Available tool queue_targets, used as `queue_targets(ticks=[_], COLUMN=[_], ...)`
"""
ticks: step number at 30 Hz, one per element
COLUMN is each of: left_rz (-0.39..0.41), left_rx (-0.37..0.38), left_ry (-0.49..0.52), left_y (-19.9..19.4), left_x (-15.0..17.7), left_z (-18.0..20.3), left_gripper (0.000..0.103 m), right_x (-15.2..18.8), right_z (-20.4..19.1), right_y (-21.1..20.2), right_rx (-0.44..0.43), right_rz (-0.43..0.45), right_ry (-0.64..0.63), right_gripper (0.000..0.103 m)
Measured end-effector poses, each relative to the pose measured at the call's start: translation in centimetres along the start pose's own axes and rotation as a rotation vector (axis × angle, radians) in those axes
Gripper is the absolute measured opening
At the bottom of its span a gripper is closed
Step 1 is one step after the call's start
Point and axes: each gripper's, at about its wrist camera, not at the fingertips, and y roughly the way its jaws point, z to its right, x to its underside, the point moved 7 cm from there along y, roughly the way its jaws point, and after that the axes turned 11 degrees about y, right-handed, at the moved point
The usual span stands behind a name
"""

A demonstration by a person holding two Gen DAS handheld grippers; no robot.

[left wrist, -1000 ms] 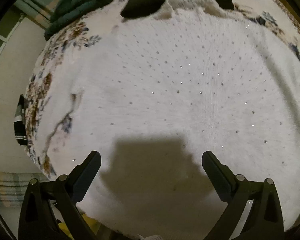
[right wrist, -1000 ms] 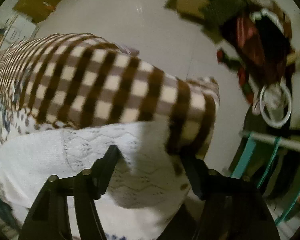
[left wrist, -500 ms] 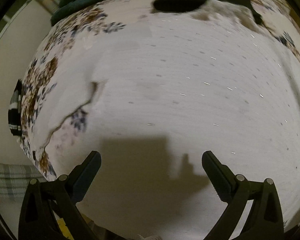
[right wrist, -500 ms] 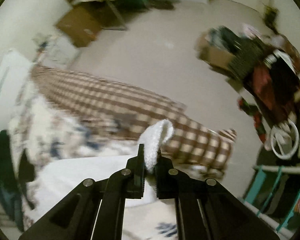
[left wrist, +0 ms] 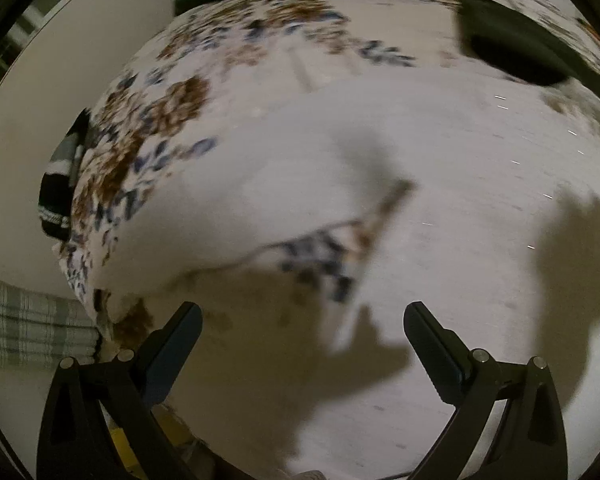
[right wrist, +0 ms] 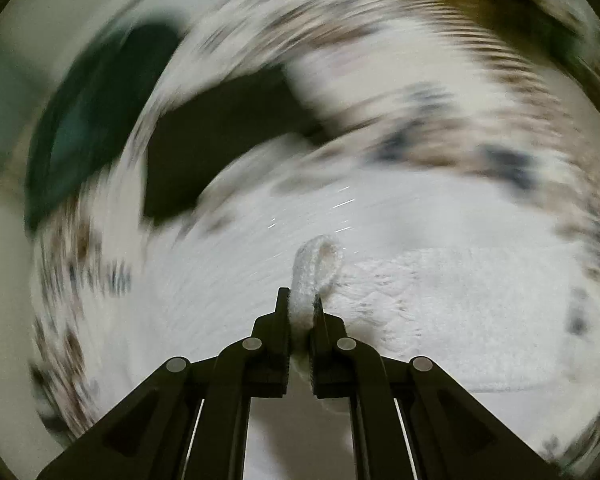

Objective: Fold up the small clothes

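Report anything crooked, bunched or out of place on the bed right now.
The white knit garment is not flat: a fold at its edge leaves a wedge of floral bedspread showing. The right gripper pinches a looped edge of it. A black garment lies beside it.

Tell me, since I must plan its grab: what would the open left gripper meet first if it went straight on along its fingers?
Probably the white knit garment spread over the floral bedsheet; the left gripper points down at it, jaws open and empty. Blur leaves depth unclear.

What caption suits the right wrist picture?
Right tool pinching a fold of the white knit sweater above a floral bedspread.
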Motion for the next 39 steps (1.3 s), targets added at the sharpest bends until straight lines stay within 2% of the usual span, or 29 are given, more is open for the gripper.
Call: queue_targets(ticks=[3,4,6,10,13,14,16,18,20,24,29,33,36,37,39], left_rz=[-0.02,-0.031,-0.042,-0.054,-0.056,-0.055,-0.056,-0.06,-0.069,-0.104,-0.15,-0.202,-0.215,-0.224,-0.221], left_rx=[-0.013,-0.014,-0.015,-0.008,0.005,0.008,0.016,0.025,0.037,0.057,0.125,0.215,0.353,0.395,0.461], left_ry=[-0.043,-0.062,-0.088,-0.117,-0.13,-0.134,-0.14,-0.153,-0.176,-0.237,-0.378,-0.61,-0.824,-0.882,-0.976], left_y=[1.7,2.4,3.4,4.6,5.2,5.3,5.3,5.2,5.1,5.4,6.7,8.8,11.0,12.0,13.4], left_x=[0.4,0.5,0.7,0.7,0.6,0.5,0.6,1.0,1.6,3.5,6.6,10.3,12.5,12.9,13.1], left_z=[-2.6,-3.6,-5.1,-6.7,-7.7,-8.0,-8.9,-10.0,-11.7,-15.6,-20.5,-23.4,-24.2,-24.2,-24.4], left_gripper=[0.103,0.103,0.103,0.103,0.103,0.103,0.103,0.103,0.103,0.103,0.103,0.103,0.102,0.1,0.089], right_x=[5.5,7.6,10.8,14.5,14.7,14.7,14.4,13.8,12.8,11.1,10.7,11.3,12.4,12.9,13.9], right_z=[-9.6,-13.1,-17.2,-21.6,-21.8,-21.5,-20.8,-19.5,-17.3,-12.3,-5.0,-1.2,0.2,0.3,0.3], right_y=[6.8,8.5,10.5,13.6,15.0,15.4,15.6,14.2,11.8,7.5,4.7,5.2,6.2,6.6,7.3], right_rx=[0.004,0.012,0.02,0.073,0.11,0.116,0.071,-0.022,-0.074,-0.079,0.045,0.15,0.197,0.204,0.215], right_rz=[-0.09,-0.1,-0.103,-0.119,-0.153,-0.178,-0.238,-0.3,-0.297,-0.254,-0.224,-0.23,-0.249,-0.256,-0.267], right_ry=[-0.194,-0.28,-0.389,-0.497,-0.504,-0.491,-0.421,-0.315,-0.215,-0.116,-0.052,-0.058,-0.039,-0.034,-0.022], right_gripper=[0.007,0.007,0.007,0.007,0.008,0.011,0.025,0.058,0.067,0.072,0.072,0.072,0.072,0.072,0.072])
